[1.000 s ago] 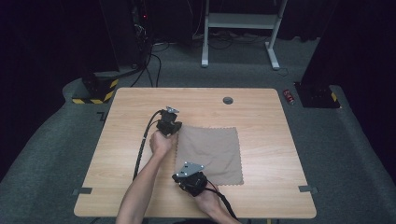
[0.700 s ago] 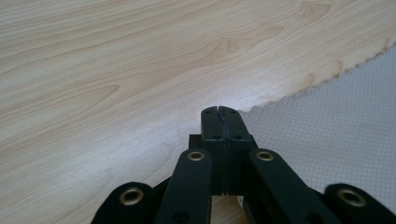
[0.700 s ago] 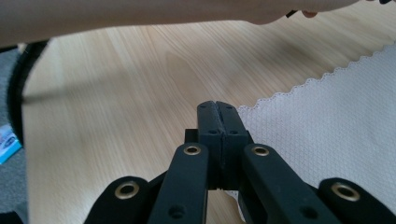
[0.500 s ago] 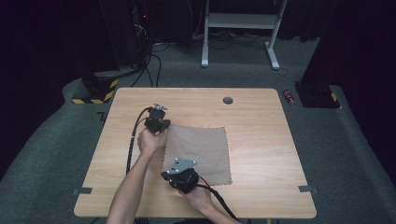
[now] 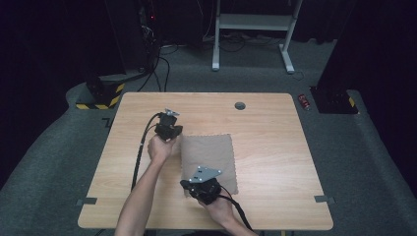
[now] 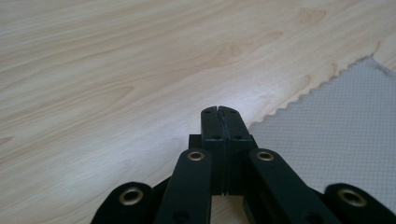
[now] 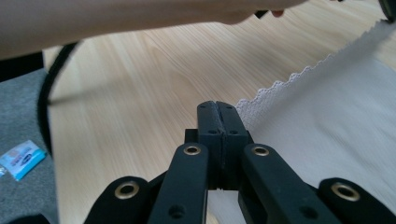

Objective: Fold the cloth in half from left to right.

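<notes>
A square grey-brown cloth with pinked edges lies on the wooden table. My left gripper is at the cloth's far left corner, its jaws pressed together, and the cloth meets them at their right side. My right gripper is at the near left corner, also shut. There the cloth rises slightly off the wood beside the jaws. A forearm crosses the top of the right gripper view.
A round black grommet sits in the table's far middle. The left gripper's cable trails along the table's left side. A small red thing and a blue packet lie on the grey carpet. A white frame stands behind.
Both grippers and the cloth's left edge have shifted left across the table, the cloth moving with them. Both pairs of jaws have stayed shut.
</notes>
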